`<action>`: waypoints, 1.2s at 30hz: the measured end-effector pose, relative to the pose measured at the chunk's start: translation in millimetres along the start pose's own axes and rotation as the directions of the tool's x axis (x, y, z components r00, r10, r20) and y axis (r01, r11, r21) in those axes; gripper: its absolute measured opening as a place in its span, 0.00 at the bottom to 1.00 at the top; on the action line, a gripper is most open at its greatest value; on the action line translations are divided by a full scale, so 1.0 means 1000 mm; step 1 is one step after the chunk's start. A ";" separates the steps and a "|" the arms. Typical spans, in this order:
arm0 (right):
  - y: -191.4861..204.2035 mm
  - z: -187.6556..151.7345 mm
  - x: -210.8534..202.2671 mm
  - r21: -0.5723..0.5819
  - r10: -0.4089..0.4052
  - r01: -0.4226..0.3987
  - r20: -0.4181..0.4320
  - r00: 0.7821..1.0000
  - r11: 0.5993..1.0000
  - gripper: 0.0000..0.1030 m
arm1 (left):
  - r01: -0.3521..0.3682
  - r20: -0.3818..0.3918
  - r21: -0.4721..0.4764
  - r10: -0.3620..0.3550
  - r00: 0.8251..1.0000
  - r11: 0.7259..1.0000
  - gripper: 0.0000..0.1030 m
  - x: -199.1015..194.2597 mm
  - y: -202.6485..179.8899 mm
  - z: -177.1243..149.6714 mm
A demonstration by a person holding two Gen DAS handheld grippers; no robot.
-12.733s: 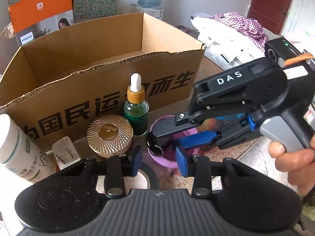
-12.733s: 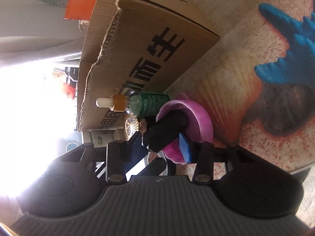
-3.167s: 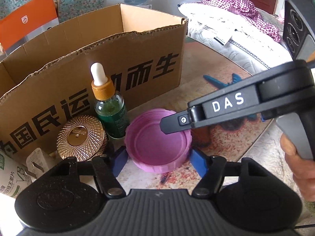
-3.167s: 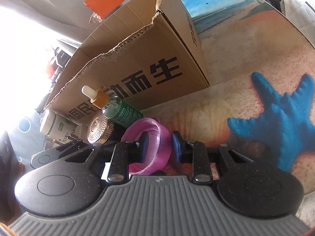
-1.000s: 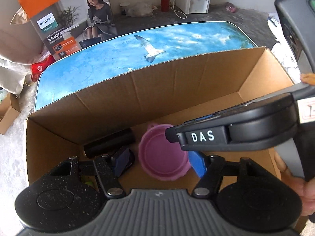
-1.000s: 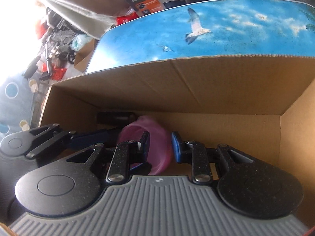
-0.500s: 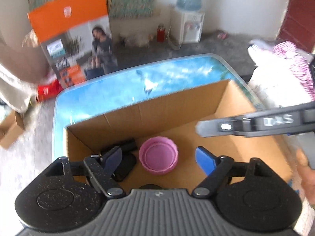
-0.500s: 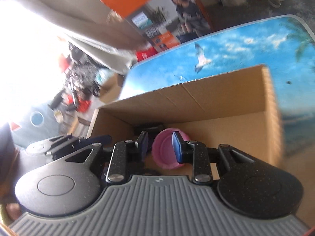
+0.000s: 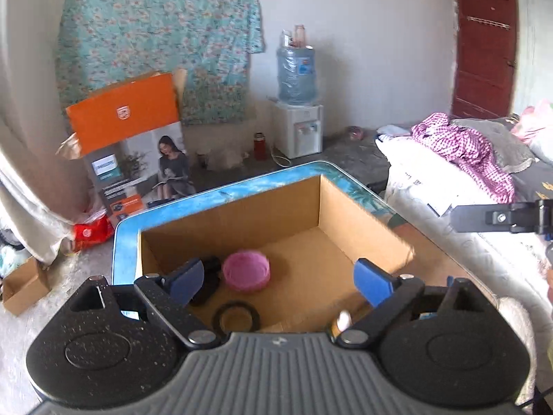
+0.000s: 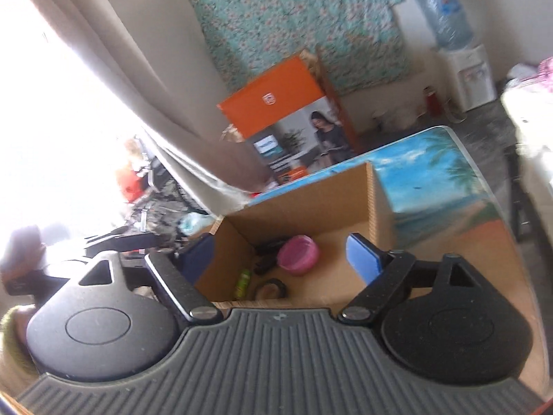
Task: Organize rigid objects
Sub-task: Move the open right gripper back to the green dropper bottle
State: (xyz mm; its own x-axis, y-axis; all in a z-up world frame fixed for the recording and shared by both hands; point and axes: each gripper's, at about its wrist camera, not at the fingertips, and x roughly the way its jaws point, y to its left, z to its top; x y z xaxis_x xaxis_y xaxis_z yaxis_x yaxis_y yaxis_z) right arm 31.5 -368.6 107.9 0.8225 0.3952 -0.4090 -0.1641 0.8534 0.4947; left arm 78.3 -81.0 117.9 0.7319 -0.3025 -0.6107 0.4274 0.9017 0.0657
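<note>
Your left gripper [image 9: 278,278] hangs above the open cardboard box [image 9: 349,207] with its blue-padded fingers [image 9: 371,280] spread wide and nothing between them. Your right gripper [image 10: 280,254] is likewise raised over the box, its fingers [image 10: 363,257] wide apart and empty. The pink lid [image 9: 246,269] lies on the box floor, open side up, toward the left part of the box and clear of both grippers; in the right wrist view the same pink lid [image 10: 299,249] shows near the middle of the floor. Just to its left sits a dark object [image 9: 209,276], touching or nearly touching the lid; you cannot make out what it is. Nearer to you on the box floor lies a black-rimmed round item [image 9: 236,317], apart from the lid. In the right wrist view a small green item [image 10: 243,282] lies by the near left wall, blurred. The tip of a white dropper [image 9: 343,321] peeks up just outside the near wall, beside your left gripper's right finger. The box stands on a tabletop [image 10: 439,173] printed with a beach scene. Beyond it an orange appliance carton [image 9: 128,128] stands on the floor, a water dispenser [image 9: 297,103] against the wall, and a bed with a checked cloth [image 9: 463,148] to the right.
</note>
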 end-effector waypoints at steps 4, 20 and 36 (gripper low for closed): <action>0.005 -0.031 -0.011 -0.088 -0.144 0.144 0.003 0.990 0.986 0.99 | 0.067 -0.112 -0.036 -0.071 0.991 0.997 0.92 0.013 -0.022 -0.044; 0.022 -0.063 0.012 -0.345 -0.473 0.466 0.068 0.878 0.815 0.99 | 0.251 -0.145 -0.190 -0.279 0.949 0.949 1.00 0.034 -0.044 -0.091; 0.011 -0.071 0.027 -0.221 -0.203 0.199 0.005 0.979 0.955 0.99 | 0.244 0.002 -0.163 -0.247 0.969 0.956 1.00 0.047 -0.042 -0.100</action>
State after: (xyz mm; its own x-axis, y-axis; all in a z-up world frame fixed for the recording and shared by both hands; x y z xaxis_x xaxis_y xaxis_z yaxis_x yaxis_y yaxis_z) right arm 13.4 -324.4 47.3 0.8414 0.2118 -0.4971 -0.1129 0.9686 0.2216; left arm 42.0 -102.5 7.6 0.6047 -0.5163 -0.6064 0.5009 0.8385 -0.2144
